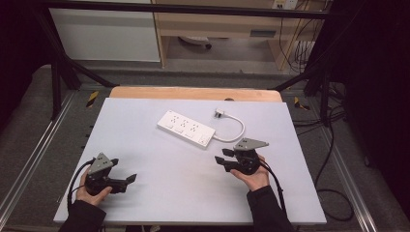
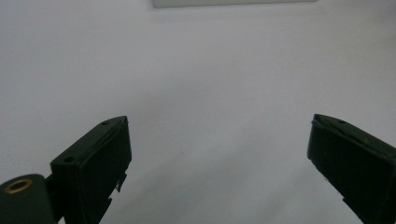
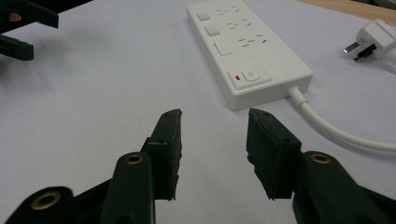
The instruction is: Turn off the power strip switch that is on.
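Risk lies with the white plastic four-outlet power strip [image 3: 247,51], which sits loose on the pale grey table [image 1: 159,183] just ahead of your right gripper [image 3: 215,116]. Its jaws stand partly open and empty. If they close on one corner, the strip could pivot or slide, dragged by its stiff white cable [image 3: 336,133]. Your left gripper [image 2: 219,126] has jaws spread wide, holding nothing, with the strip well ahead. The right gripper view shows the red switch light and the plug's [image 3: 371,39] pins; the high view shows the cable's full loop.
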`<state>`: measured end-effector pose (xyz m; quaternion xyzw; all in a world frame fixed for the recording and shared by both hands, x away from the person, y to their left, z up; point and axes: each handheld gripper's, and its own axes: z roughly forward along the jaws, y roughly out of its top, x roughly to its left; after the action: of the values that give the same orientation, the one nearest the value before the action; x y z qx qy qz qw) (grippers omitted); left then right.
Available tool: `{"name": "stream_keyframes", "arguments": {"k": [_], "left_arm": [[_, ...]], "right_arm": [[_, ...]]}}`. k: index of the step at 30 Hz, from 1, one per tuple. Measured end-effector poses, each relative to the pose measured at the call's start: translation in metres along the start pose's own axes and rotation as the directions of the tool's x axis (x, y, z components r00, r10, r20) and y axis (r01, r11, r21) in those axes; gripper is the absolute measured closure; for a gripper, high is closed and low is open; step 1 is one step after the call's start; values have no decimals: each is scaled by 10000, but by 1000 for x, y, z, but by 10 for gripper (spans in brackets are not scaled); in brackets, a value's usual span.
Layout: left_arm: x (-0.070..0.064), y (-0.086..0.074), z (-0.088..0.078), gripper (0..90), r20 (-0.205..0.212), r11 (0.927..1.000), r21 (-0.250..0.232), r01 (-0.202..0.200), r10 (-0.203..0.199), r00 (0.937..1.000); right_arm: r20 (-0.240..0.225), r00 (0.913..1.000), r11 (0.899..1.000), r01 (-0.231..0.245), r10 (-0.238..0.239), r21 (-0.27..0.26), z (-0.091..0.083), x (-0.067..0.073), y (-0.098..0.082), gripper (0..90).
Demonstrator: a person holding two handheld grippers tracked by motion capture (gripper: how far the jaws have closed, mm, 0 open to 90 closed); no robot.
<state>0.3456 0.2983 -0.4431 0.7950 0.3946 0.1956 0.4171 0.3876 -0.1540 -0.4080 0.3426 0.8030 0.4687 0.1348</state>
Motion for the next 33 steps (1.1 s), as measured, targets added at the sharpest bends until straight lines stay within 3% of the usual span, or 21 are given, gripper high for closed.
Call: {"name": "stream_keyframes", "arguments": {"k": [7, 14, 33], "left_arm": [[1, 0, -1, 62, -15, 10000, 24, -19, 19, 10000], [1, 0, -1, 62, -23, 10000, 14, -29, 29, 10000], [1, -1, -1, 63, -44, 10000, 29, -27, 27, 10000]], "right_arm": [[-29, 9999, 9999, 163, -163, 40, 14, 2, 9, 712], [-10, 9995, 9994, 311, -311, 137, 27, 4, 19, 774], [52, 9999, 9994, 91, -93, 343, 61, -1, 39, 900]]}}
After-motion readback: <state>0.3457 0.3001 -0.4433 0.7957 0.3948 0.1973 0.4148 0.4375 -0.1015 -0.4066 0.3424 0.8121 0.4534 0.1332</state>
